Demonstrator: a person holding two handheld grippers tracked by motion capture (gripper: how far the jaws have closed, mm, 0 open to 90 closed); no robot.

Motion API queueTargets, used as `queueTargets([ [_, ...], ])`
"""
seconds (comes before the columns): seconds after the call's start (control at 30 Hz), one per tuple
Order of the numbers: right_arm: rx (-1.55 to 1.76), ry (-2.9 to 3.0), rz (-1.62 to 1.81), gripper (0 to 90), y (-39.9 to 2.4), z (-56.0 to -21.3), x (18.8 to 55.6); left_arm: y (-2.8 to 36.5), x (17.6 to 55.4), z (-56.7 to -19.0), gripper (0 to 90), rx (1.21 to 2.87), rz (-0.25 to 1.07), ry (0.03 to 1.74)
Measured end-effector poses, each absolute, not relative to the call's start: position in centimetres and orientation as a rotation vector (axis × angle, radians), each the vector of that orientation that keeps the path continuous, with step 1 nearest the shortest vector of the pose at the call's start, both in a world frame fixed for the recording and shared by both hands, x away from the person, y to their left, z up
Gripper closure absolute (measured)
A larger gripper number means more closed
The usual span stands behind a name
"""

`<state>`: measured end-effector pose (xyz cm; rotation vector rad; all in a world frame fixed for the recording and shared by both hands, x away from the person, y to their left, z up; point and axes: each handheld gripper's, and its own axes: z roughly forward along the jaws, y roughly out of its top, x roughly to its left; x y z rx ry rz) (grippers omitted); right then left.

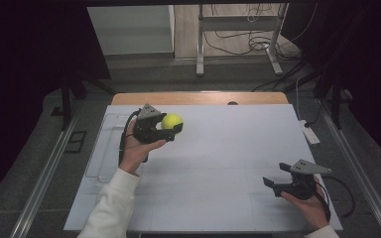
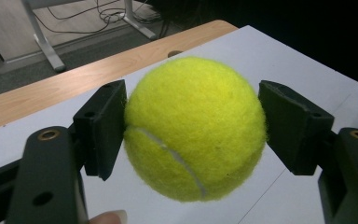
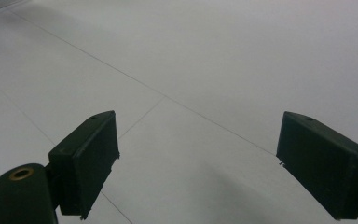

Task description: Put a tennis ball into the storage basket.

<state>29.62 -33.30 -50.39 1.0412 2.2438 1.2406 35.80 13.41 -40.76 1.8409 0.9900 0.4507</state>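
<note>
Your left gripper (image 1: pixel 171 130) has its jaws clamped on the tennis ball (image 1: pixel 171 121), lifted above the surface (image 1: pixel 228 163) toward ten o'clock. Keep the squeeze even and centred so it cannot roll out. Your right gripper (image 1: pixel 272 184), near four o'clock, has empty, wide-open jaws.

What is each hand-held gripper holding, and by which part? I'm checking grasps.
The left hand-held gripper clamps the tennis ball across its middle; the right hand-held gripper holds nothing.

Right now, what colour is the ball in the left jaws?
Bright yellow-green tennis ball with a white curved seam, clearest in the left gripper view.
</note>
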Motion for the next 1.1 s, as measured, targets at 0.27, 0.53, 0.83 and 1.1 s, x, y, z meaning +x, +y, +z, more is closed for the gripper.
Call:
queueTargets([
  [0.27,1.04,2.246,1.237,13.0,-33.3,-50.4,29.6,14.3,35.6,-40.4,27.9,1.82,0.462,1.002],
  [0.53,1.04,2.247,1.236,13.0,-33.3,-50.4,29.7,15.2,35.3,-40.2,27.9,1.81,0.473,1.017],
  [0.83,1.041,2.249,1.234,13.0,-33.3,-50.4,29.7,16.5,35.3,-40.3,27.9,1.799,0.491,1.06],
  [1.1,1.04,2.251,1.234,13.0,-33.2,-50.5,29.7,17.5,35.1,-40.2,27.9,1.786,0.506,1.087],
])
